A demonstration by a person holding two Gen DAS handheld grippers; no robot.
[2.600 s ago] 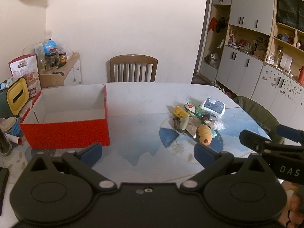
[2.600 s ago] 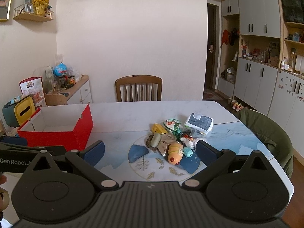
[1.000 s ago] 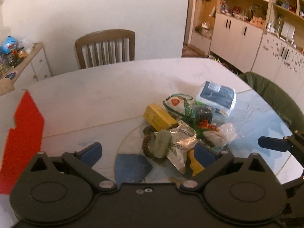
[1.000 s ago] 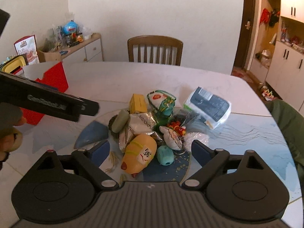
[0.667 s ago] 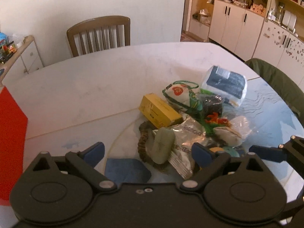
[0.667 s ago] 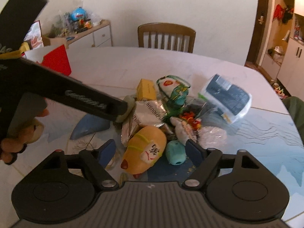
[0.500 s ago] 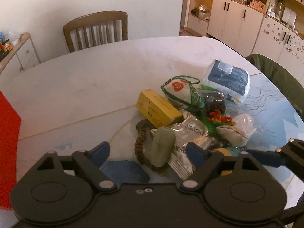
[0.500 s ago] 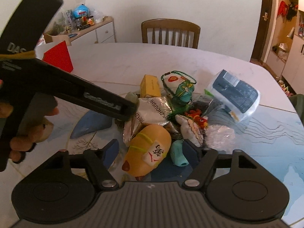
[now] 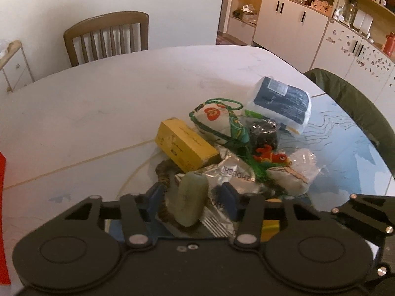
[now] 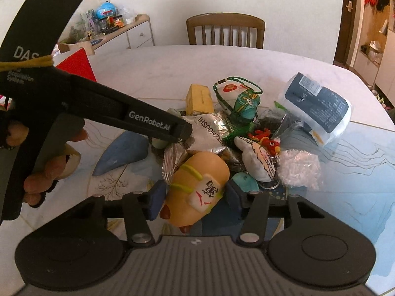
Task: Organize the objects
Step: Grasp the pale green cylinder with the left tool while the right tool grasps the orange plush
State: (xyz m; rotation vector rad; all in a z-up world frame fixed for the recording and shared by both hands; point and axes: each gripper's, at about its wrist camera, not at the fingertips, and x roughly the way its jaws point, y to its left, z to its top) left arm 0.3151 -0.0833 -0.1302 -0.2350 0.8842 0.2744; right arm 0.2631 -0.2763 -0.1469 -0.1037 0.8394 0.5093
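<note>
A pile of small items lies on the round table. In the left wrist view my left gripper straddles a pale green oblong piece lying on a braided cord. Its jaws are closing, with small gaps still showing at both pads. In the right wrist view my right gripper has a yellow duck-like toy between its closing jaws, the pads close to its sides. A silver foil packet, a yellow box and an embroidered pouch lie just beyond.
A blue wrapped pack sits at the pile's far right, with a teal toy and white plush near my right gripper. The red box stands at the table's left. A wooden chair is behind; a green-covered chair is right.
Both grippers came down and forward onto the pile and narrowed their jaws, the left around the green piece, the right around the yellow toy. The red box slid out of view leftward.
</note>
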